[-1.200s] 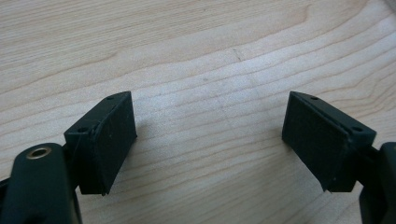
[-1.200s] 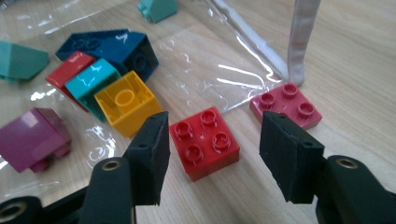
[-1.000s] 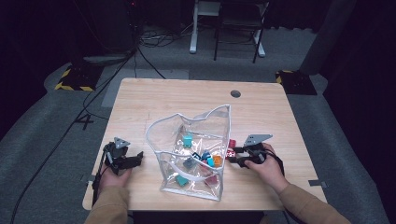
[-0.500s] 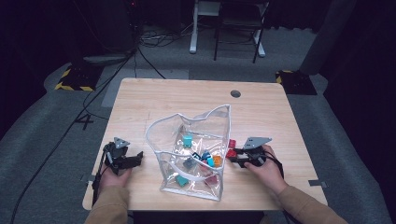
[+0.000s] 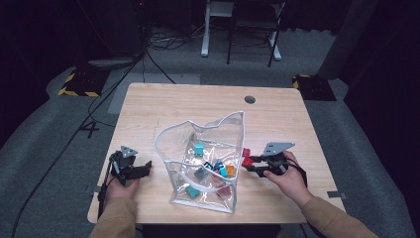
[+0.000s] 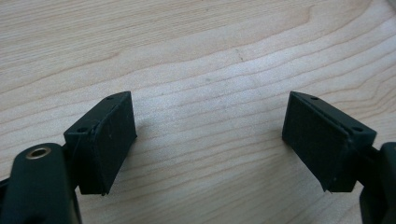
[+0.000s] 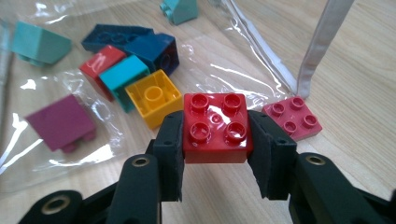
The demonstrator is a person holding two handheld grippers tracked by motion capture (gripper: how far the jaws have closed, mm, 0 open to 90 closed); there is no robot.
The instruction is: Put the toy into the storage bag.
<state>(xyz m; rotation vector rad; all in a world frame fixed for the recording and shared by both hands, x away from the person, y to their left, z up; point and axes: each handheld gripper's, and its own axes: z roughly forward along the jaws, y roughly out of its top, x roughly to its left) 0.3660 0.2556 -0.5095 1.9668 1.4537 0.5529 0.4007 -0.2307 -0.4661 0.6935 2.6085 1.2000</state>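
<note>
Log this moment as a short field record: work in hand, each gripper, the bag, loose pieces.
work: putting toy bricks into a clear bag
right gripper: shut on red brick, beside the bag
left gripper: open, over bare table
clear plastic bag: mouth open, teal, blue, yellow and purple bricks inside
pink brick: on the table, outside the bag

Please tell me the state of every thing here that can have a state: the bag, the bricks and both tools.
Clear bag: open, mouth up, bricks inside.
Red brick: clamped in the right tool, studs up, outside the bag.
Pink brick: lying on the table, studs up, beside the bag.
Yellow brick: inside the bag, stud up.
Left tool: open, holding nothing, above bare wood.
</note>
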